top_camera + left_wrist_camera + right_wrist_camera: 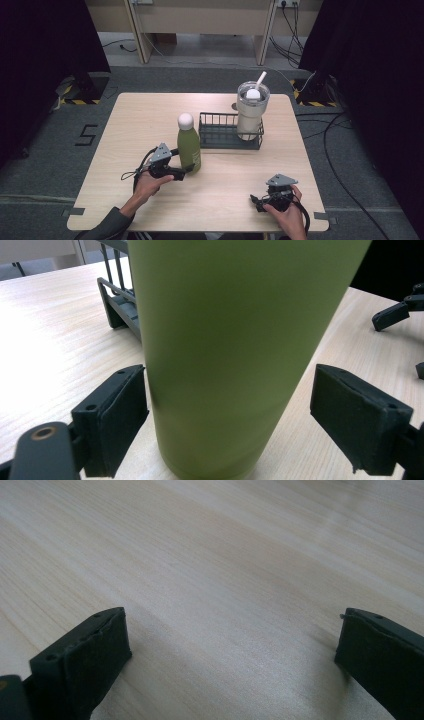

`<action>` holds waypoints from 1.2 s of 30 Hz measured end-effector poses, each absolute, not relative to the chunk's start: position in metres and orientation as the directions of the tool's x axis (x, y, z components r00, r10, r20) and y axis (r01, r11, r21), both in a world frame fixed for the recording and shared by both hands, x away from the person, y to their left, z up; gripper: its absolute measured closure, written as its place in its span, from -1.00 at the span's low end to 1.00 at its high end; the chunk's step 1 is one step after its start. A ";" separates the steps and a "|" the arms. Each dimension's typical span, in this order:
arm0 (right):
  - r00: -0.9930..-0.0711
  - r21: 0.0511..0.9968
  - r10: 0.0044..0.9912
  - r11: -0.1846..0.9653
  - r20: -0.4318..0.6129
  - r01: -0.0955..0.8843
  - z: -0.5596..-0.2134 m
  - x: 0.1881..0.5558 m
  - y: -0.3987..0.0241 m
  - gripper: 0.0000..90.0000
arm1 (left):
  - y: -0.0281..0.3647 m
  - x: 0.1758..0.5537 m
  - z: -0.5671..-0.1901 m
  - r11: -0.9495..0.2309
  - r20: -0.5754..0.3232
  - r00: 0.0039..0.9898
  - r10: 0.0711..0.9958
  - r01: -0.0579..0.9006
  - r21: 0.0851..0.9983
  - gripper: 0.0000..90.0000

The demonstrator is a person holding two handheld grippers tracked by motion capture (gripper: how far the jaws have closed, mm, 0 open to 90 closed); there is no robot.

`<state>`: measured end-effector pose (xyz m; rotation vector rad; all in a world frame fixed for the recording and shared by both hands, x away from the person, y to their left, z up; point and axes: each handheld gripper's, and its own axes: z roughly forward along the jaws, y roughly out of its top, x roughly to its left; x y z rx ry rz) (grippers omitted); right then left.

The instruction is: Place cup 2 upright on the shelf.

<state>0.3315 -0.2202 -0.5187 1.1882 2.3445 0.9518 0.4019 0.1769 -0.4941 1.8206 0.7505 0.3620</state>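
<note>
Wooden bench [150, 115] holds a green bottle [189, 145] beside the rack [220, 135]. Left gripper [227, 415] fingers stand apart around it; squeeze low and evenly. Right gripper [267, 197] rests open.

Left claw [179, 162] gapes forward; right claw [256, 201] rests low, jaws wide.
</note>
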 end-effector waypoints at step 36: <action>-0.592 0.699 0.806 0.427 -0.006 0.574 -0.519 0.332 -0.220 -0.98 | 0.160 0.418 -0.500 -0.190 -0.100 0.744 0.661 0.294 0.937 -0.67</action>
